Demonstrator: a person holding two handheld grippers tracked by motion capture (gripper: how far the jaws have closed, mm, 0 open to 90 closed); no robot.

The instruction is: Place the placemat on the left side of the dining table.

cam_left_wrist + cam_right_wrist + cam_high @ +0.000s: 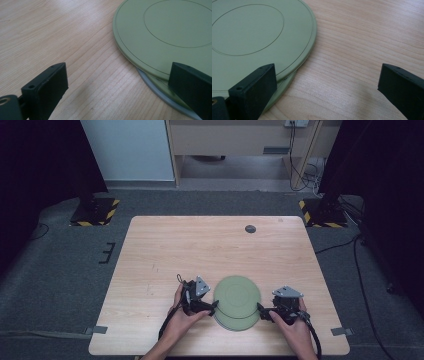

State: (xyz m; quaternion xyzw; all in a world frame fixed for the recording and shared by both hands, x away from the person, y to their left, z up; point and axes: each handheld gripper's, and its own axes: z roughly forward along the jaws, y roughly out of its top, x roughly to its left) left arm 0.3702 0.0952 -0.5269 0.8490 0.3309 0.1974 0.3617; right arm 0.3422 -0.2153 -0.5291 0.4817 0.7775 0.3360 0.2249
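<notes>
Two hand-held grippers flank a small stack of round green plates [237, 296] near the front edge of a pale wood-grain table [200, 250]. The top plate, matte with a thin engraved ring, sits offset on the one below, hiding most of it; in the left gripper view a grey rim [160, 93] peeks out underneath, too little showing to tell what it belongs to. The left gripper [212, 306] is at the stack's left edge, jaws spread wide, one over bare wood and one over the plates. The right gripper [261, 311] is at the right edge, jaws likewise apart and holding nothing. A small dark disc [250, 228] lies near the table's far edge, too small to identify.
</notes>
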